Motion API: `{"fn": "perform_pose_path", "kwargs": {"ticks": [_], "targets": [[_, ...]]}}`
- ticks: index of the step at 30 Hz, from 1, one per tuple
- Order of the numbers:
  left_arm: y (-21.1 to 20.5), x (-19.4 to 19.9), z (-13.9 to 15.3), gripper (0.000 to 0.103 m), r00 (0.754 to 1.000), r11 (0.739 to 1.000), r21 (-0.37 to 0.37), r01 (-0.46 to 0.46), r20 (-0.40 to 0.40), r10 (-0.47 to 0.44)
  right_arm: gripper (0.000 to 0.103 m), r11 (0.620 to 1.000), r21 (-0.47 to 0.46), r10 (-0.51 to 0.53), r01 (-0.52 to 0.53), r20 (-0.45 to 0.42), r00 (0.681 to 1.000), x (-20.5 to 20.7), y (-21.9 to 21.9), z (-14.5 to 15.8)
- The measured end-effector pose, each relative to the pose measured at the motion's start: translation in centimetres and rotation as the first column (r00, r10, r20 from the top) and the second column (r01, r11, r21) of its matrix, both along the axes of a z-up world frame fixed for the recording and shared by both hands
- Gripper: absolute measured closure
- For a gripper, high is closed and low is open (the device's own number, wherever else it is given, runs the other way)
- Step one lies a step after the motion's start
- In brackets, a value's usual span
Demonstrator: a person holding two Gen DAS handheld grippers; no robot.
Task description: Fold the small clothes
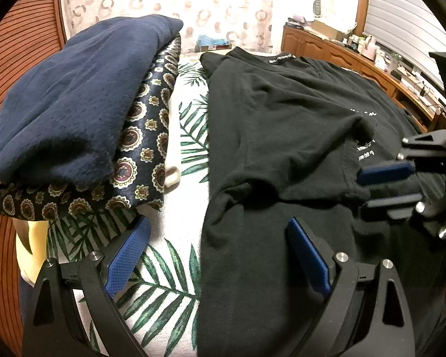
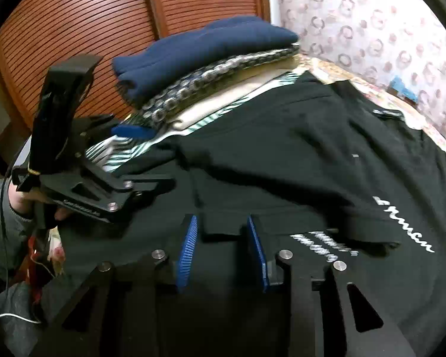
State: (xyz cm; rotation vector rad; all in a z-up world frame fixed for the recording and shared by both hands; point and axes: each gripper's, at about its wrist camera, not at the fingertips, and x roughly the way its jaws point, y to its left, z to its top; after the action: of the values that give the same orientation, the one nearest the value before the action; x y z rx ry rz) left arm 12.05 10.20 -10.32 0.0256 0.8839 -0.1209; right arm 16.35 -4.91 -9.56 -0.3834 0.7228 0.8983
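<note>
A black T-shirt (image 1: 282, 125) with white lettering lies spread on the leaf-print sheet (image 1: 190, 136); its sleeve is folded in over the body. It also fills the right wrist view (image 2: 282, 154). My left gripper (image 1: 217, 253) is open, low over the shirt's left edge, empty. My right gripper (image 2: 223, 247) is open with jaws a small way apart, a folded sleeve edge lying between the pads, not pinched. It shows in the left wrist view (image 1: 383, 184) at the right, by the sleeve hem. The left gripper shows in the right wrist view (image 2: 133, 160).
A folded navy garment (image 1: 74, 101) lies on a patterned dark fabric (image 1: 145, 136) at the left, stacked. A cream cloth (image 1: 174, 148) lies beside it. A slatted wooden door (image 2: 104, 29) stands behind. A wooden counter (image 1: 371, 68) with clutter runs along the right.
</note>
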Motion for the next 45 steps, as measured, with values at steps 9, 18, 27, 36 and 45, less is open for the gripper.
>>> {"fn": "perform_pose_path", "kwargs": {"ticks": [9, 18, 27, 36, 45], "targets": [[0.2, -0.2, 0.1, 0.009, 1.000, 1.000, 0.000, -0.008, 0.001, 0.008, 0.099, 0.999, -0.043, -0.004, 0.007, 0.065, 0.998, -1.3, -1.0, 0.8], [0.2, -0.2, 0.0, 0.009, 1.000, 1.000, 0.001, -0.011, 0.001, 0.011, 0.094, 0.996, 0.026, -0.083, 0.081, 0.078, 0.994, -3.1, -4.2, 2.4], [0.3, -0.2, 0.0, 0.009, 1.000, 1.000, 0.002, -0.022, 0.003, 0.022, 0.058, 0.907, 0.136, -0.411, 0.399, 0.076, 0.909, -2.3, -18.7, 4.2], [0.6, -0.7, 1.8, 0.009, 0.994, 0.998, -0.020, -0.068, 0.081, 0.069, 0.056, 0.714, 0.156, -0.690, 0.683, -0.011, 0.724, 2.0, -33.1, 3.1], [-3.1, -0.6, 6.3, 0.009, 0.982, 0.999, -0.045, -0.011, 0.190, 0.020, 0.047, 0.602, 0.190, -0.740, 0.775, -0.232, 0.632, 6.7, -35.3, 1.2]]}}
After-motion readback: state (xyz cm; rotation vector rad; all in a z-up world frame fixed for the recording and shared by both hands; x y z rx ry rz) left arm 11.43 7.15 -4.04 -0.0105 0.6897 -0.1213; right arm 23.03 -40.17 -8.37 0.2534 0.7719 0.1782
